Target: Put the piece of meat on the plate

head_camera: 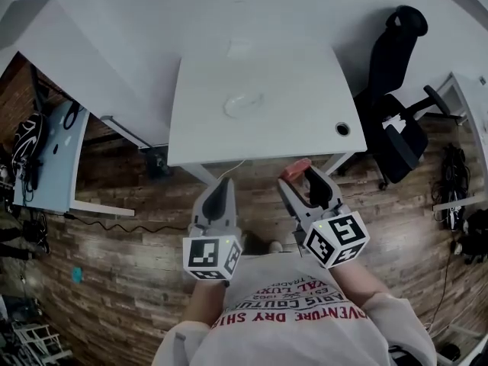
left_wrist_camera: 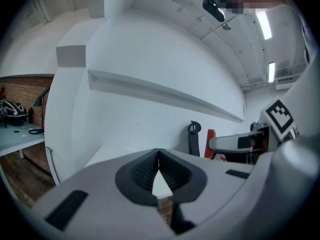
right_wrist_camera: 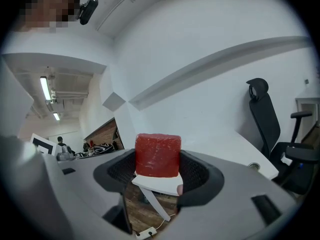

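Observation:
A red block of meat (right_wrist_camera: 158,155) sits between the pads of my right gripper (right_wrist_camera: 158,163), which is shut on it. In the head view the meat (head_camera: 294,169) and right gripper (head_camera: 300,177) hover over the floor just short of the white table's (head_camera: 305,82) near edge. A clear plate (head_camera: 244,104) lies in the table's middle, well beyond both grippers. My left gripper (head_camera: 223,181) is beside the right one, also short of the table. Its jaws meet at the tips (left_wrist_camera: 159,154) with nothing between them. The left gripper view shows the meat (left_wrist_camera: 210,143) off to the right.
A black office chair (head_camera: 396,120) stands right of the table. A round cable hole (head_camera: 342,129) sits at the table's near right corner. A light-blue side table (head_camera: 53,158) with a helmet (head_camera: 27,139) is at the left. Wood floor lies below.

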### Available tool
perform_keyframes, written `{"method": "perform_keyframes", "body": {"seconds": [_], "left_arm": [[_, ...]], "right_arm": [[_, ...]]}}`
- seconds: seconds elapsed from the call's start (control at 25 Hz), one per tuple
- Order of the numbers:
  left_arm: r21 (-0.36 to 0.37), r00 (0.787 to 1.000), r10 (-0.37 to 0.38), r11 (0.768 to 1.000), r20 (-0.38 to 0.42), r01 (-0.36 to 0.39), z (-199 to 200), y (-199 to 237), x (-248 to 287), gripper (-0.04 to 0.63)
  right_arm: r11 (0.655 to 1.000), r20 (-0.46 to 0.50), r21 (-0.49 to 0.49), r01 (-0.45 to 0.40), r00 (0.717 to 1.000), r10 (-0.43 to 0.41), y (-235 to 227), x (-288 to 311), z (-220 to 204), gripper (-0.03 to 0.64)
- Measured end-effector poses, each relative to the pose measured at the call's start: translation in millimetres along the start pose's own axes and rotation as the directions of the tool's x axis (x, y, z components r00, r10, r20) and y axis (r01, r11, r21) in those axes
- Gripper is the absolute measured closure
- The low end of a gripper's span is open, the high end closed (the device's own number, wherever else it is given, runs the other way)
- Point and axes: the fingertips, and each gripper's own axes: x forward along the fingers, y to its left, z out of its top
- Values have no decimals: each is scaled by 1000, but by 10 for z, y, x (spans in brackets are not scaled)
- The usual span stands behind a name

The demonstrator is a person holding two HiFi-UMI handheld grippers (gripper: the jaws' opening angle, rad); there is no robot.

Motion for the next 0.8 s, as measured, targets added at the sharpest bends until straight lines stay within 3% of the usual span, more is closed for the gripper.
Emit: {"method": "perform_keyframes", "body": {"seconds": [0.36, 0.8], "left_arm": [[-24, 1000, 5, 1000, -4, -5, 3, 310, 584, 588], [-47, 998, -56, 997, -11, 56, 228, 1272, 1590, 588]], "right_arm": [[1000, -40, -18, 8, 999, -9, -282, 585, 59, 341], [997, -49, 25, 77, 996, -76, -435, 1855, 300, 341]]}}
